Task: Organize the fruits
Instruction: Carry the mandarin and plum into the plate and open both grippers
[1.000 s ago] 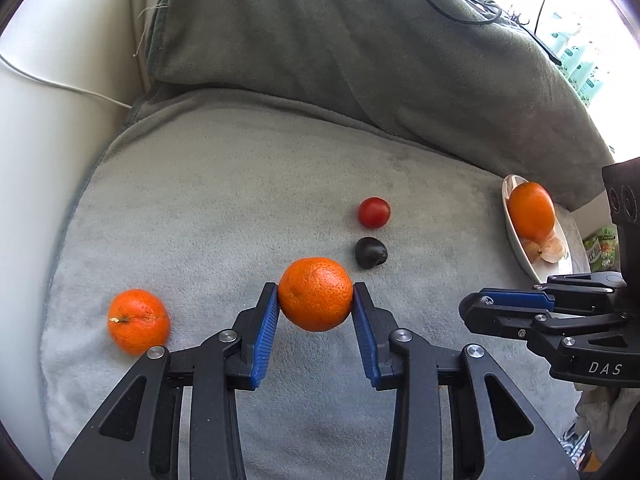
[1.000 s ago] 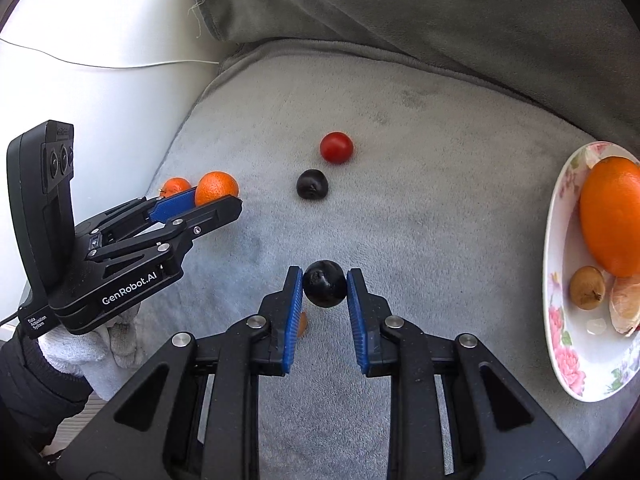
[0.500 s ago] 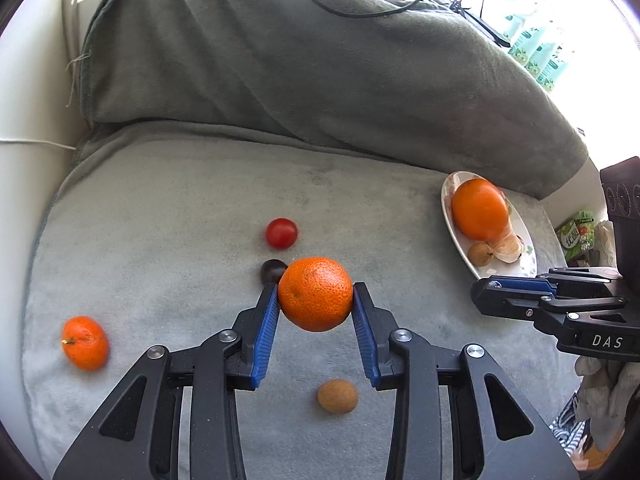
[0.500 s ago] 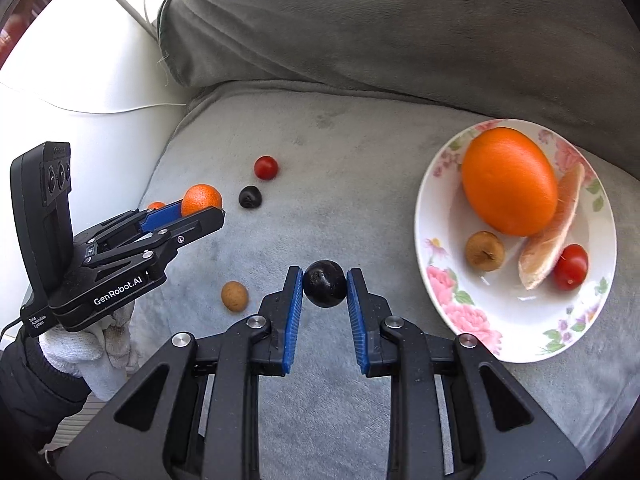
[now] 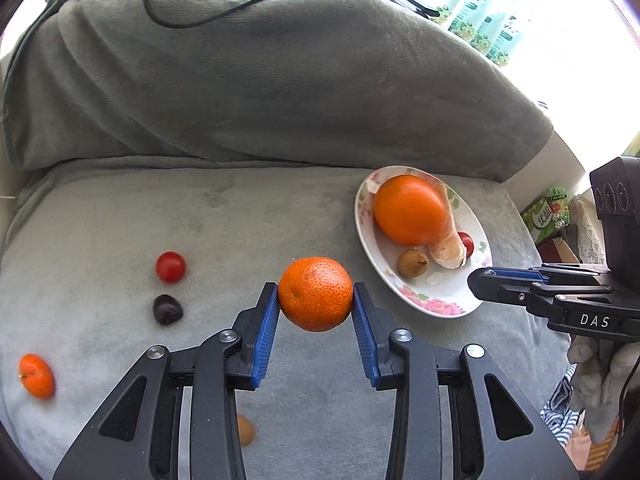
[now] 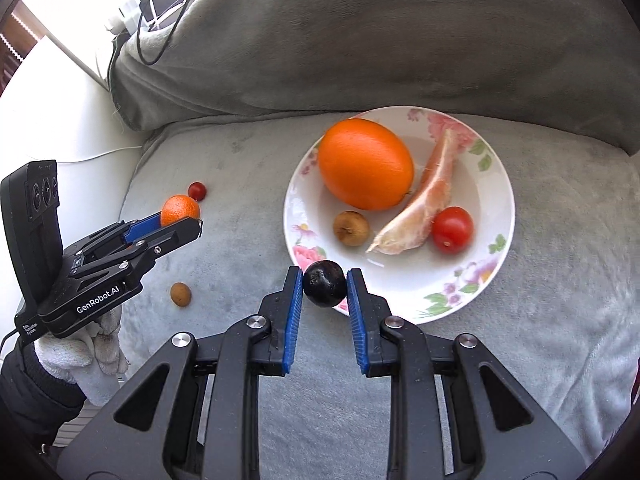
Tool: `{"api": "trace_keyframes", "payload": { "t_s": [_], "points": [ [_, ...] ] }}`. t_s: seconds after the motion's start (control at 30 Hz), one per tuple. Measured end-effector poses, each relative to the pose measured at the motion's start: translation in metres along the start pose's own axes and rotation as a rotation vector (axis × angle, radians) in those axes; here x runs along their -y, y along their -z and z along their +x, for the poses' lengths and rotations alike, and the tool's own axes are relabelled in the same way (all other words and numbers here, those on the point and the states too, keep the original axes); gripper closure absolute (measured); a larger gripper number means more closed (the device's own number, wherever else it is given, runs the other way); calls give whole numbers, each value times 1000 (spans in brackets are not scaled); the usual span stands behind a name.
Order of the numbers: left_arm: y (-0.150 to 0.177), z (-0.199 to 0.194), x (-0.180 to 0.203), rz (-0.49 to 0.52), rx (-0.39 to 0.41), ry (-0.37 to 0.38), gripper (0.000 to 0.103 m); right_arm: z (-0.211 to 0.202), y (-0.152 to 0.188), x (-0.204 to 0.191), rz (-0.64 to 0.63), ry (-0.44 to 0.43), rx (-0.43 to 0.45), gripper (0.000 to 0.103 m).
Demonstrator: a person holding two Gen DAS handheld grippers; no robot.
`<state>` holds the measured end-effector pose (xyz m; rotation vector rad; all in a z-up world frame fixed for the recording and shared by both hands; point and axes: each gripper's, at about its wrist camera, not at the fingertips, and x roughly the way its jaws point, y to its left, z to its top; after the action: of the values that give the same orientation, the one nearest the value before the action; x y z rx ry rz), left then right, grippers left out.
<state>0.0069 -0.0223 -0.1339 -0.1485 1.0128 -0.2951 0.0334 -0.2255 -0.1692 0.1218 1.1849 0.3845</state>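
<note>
My left gripper (image 5: 316,300) is shut on a small orange mandarin (image 5: 315,294), held above the grey cushion, left of the flowered plate (image 5: 436,302). My right gripper (image 6: 324,282) is shut on a dark plum (image 6: 324,283) over the plate's (image 6: 472,292) near rim. On the plate lie a big orange (image 6: 366,163), a peeled citrus segment (image 6: 420,216), a cherry tomato (image 6: 452,229) and a brown longan (image 6: 351,228). Loose on the cushion are a cherry tomato (image 5: 171,267), a dark plum (image 5: 167,309), another mandarin (image 5: 36,375) and a longan (image 6: 181,294).
A grey blanket-covered backrest (image 5: 280,80) rises behind the seat, with black cables (image 5: 224,12) on top. A white armrest (image 6: 52,120) borders the seat's left side. Green packets (image 5: 550,210) lie beyond the cushion's right edge. A gloved hand (image 6: 86,356) holds the left gripper.
Both grippers have swung right toward the plate with their fruit still held. The plate now sits nearer the middle of both views, and the right gripper's plum hangs over its rim.
</note>
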Motion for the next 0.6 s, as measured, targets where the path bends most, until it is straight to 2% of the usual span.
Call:
{"api": "trace_keyframes", "payload": {
  "t_s": [0.3, 0.6],
  "points": [
    [-4, 16, 39, 52, -30, 61, 68, -15, -3, 43, 55, 49, 33, 79],
    [-5, 33, 74, 108, -67, 107, 68, -13, -23, 71, 79, 79, 47, 79]
  ]
}}
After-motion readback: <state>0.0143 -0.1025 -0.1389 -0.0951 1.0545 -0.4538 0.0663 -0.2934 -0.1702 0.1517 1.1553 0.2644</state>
